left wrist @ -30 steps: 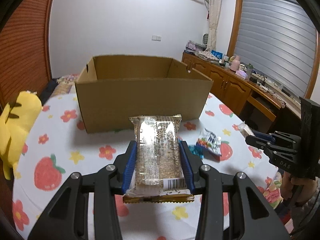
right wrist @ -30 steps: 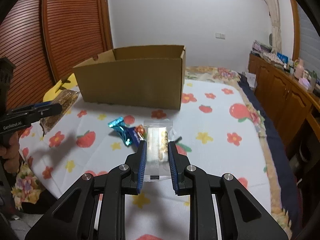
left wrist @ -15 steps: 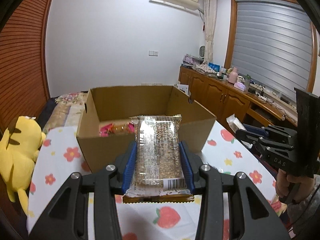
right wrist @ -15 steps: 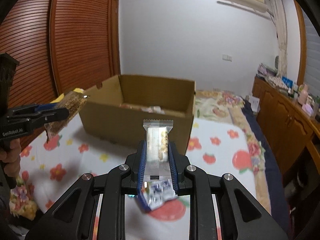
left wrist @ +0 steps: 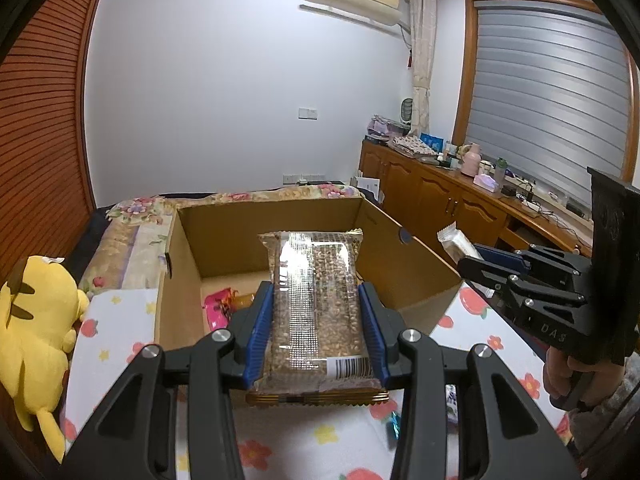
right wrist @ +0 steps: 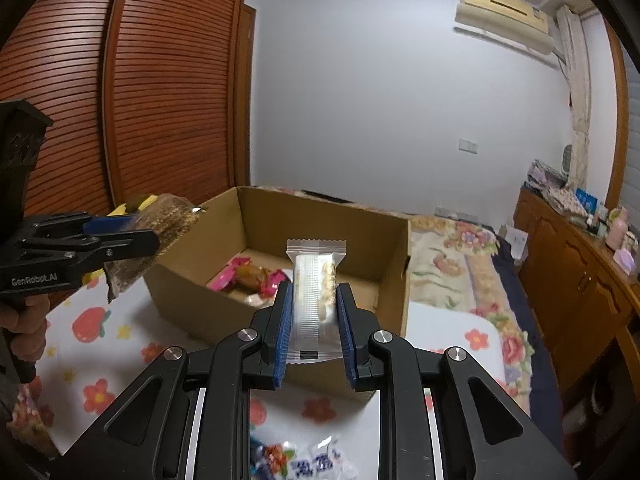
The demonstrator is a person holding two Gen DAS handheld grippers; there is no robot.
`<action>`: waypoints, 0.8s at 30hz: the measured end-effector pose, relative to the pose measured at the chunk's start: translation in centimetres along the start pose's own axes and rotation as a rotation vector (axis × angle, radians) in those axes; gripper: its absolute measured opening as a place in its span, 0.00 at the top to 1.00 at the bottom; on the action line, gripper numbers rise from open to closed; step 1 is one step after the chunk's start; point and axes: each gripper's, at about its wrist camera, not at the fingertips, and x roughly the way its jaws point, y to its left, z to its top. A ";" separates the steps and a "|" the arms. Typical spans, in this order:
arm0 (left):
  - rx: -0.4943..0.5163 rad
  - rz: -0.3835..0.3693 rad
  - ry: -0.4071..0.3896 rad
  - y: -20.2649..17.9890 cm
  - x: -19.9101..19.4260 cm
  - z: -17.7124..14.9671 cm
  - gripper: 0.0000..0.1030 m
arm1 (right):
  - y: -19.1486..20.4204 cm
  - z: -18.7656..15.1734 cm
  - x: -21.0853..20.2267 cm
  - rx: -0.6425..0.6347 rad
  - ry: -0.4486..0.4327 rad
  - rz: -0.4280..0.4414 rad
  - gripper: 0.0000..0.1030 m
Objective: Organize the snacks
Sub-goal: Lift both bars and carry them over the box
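Note:
My left gripper is shut on a brown grain snack bar in clear wrap, held above the near edge of an open cardboard box. My right gripper is shut on a white clear-wrapped snack pack, held above the box's near wall. A pink-wrapped snack lies on the box floor; it also shows in the left wrist view. The left gripper and its bar show at the left in the right wrist view; the right gripper's pack shows at the right in the left wrist view.
The box stands on a table with a strawberry-and-flower cloth. Loose wrapped snacks lie on the cloth below my right gripper. A yellow plush toy sits at the left. Wooden cabinets stand at the right, slatted doors at the left.
Both grippers have risen from the table and moved forward over the box with their snacks still held. The box's inside has come into view.

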 end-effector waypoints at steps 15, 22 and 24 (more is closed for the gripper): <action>-0.013 0.029 0.017 2.4 5.4 1.8 0.60 | -0.8 1.5 4.9 -0.010 0.016 0.008 0.80; -0.017 0.046 0.055 3.3 7.3 1.2 0.60 | -1.3 1.4 7.0 0.015 0.061 0.023 0.80; -0.021 0.050 0.063 3.4 7.6 1.1 0.60 | -1.4 1.3 7.4 0.023 0.068 0.033 0.80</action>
